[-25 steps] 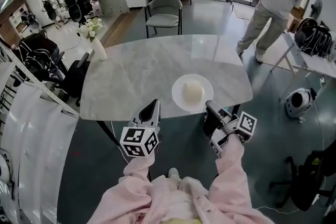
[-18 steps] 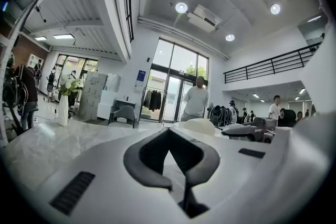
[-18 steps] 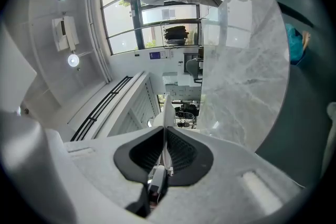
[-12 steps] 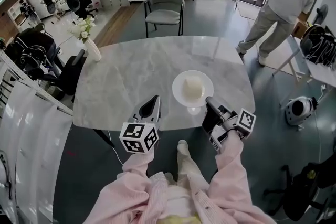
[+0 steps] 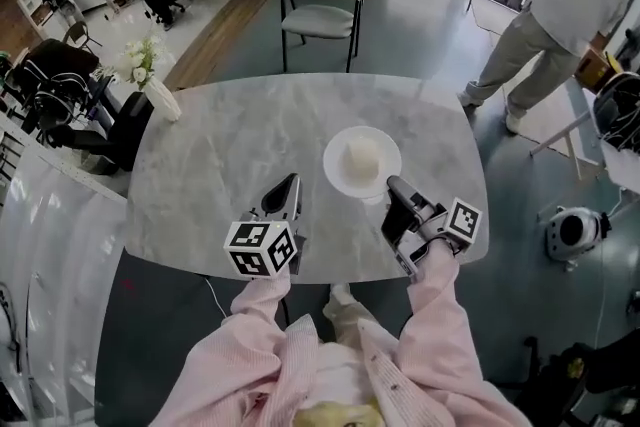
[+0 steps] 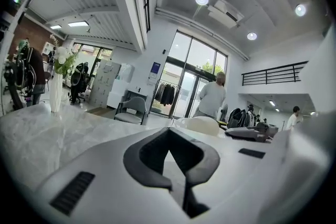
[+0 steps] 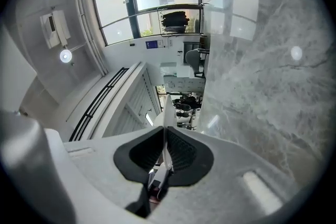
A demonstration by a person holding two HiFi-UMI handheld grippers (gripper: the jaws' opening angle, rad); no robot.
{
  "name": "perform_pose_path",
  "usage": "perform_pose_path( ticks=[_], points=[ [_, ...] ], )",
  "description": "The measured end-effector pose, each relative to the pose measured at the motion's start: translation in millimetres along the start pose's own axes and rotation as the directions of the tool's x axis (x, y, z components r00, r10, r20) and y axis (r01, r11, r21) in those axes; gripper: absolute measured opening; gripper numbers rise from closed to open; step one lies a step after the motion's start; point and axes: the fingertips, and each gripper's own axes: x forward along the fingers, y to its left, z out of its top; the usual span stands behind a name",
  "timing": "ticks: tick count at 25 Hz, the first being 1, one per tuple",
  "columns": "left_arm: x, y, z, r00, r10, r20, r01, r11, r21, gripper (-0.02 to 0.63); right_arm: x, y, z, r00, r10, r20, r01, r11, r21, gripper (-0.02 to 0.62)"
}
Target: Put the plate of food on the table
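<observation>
One round white plate (image 5: 336, 167) bears pale food (image 5: 362, 155).

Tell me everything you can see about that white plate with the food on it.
The plate is round, white and shallow, seemingly ceramic, and level over the near right part of the grey marble table. A pale, rounded mound of food sits at its centre. The right gripper is clamped on its near rim, which shows edge-on between the pads in the right gripper view. Whether its underside touches the tabletop I cannot tell.
</observation>
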Motion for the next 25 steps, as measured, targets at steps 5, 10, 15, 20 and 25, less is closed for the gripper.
perform_pose_path(
  ticks=[5,10,15,20,25],
  points=[
    [40,16,-10,0.998,0.03,-0.046,-0.032,0.999,-0.037,-0.008,28,-28,33,0.999,-0.015,-0.029,0.016,1.0,0.025,0.018],
    [73,34,-31,0.994,0.048,-0.101,-0.055,0.996,-0.068,-0.008,57,-56,56,0.998,0.003,-0.057,-0.001,0.999,0.042,0.018],
    [98,50,-58,0.984,0.072,-0.165,-0.089,0.991,-0.103,-0.008,74,-89,69,0.998,0.008,-0.07,-0.003,0.998,0.068,0.02],
    [117,60,-86,0.969,0.074,-0.234,-0.108,0.985,-0.136,-0.008,83,-122,78,0.997,-0.021,-0.073,0.027,0.996,0.087,0.021],
    [132,74,-106,0.959,0.071,-0.274,-0.119,0.98,-0.162,-0.008,94,-153,81,0.996,-0.042,-0.078,0.049,0.994,0.096,0.021]
  ],
)
